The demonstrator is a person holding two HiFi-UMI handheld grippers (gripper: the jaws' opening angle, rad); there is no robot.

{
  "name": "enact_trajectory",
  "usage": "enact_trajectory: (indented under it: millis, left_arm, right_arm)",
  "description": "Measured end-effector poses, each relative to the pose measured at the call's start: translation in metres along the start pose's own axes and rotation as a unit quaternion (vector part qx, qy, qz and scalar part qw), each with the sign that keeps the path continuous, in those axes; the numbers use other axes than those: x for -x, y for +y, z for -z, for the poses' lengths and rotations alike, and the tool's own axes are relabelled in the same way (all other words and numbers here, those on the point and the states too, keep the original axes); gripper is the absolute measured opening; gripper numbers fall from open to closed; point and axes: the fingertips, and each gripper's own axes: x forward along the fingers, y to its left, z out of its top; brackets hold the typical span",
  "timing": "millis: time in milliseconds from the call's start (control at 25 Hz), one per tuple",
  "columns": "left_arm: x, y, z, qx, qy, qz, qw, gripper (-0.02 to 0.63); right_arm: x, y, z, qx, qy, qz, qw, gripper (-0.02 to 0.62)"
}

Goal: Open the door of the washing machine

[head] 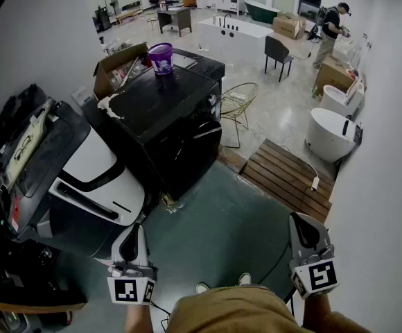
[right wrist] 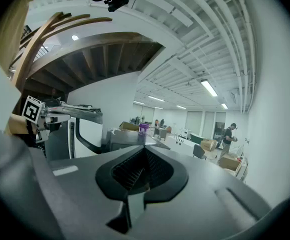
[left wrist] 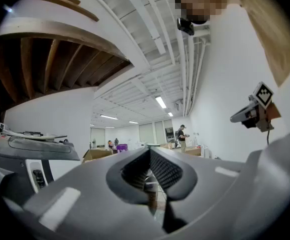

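Washing machine: a black box [head: 180, 137] straight ahead of both claws and well apart from them, across a patch of dark green floor [head: 222, 231]. It also shows in the right gripper view [right wrist: 130, 140].
Door: on the front that faces the green floor. In the head view it looks shut, flush with that front.
On top of the machine: a purple bucket [head: 161, 57] stands upright near the far edge, with an open cardboard box [head: 114, 64] beside it at the far left corner.
Left of the machine: a white and grey appliance [head: 93, 168] just beside it, with a dark grey top.
Left claw [head: 136, 229]: low in the head view and close to the person's body. Its jaws are pressed together with nothing between them, and it points toward the machine.
Right claw [head: 296, 218]: also near the body. Its jaws are fully closed and empty, and it is aimed the same way.
Right of the machine: a wire chair [head: 239, 103], a wooden slat mat [head: 287, 175] on the floor, and a white tub [head: 329, 134] by the wall.
Far end of the room: a person [head: 333, 26] stands among cardboard boxes.
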Motion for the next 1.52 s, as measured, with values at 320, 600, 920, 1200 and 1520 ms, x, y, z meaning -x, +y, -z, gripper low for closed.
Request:
enact_trajectory:
  millis: [320,600,920,1200,1520]
  left_arm:
    - [0.004,-0.014,0.002,0.002,0.008,-0.004,1.0000,0.060]
    - [0.011,-0.028,0.001,-0.001,0.015,-0.014,0.9998,0.060]
    - [0.014,-0.049,0.002,0.000,0.020,-0.026,0.9995,0.060]
    - [0.010,-0.077,0.001,-0.001,0.026,-0.028,0.9993,0.060]
    - [-0.002,-0.115,0.002,-0.003,0.034,-0.029,0.9990,0.060]
  right_arm:
    - [0.003,-0.006,0.005,-0.004,0.019,-0.007,1.000,0.005]
    - [0.004,-0.009,0.012,-0.022,0.021,-0.036,0.999,0.005]
    - [0.008,-0.030,0.014,-0.020,-0.014,-0.053,0.998,0.011]
    - [0.016,-0.062,0.019,-0.020,-0.031,-0.066,0.997,0.237]
    - [0.023,-0.078,0.050,0.000,0.002,-0.124,0.992,0.442]
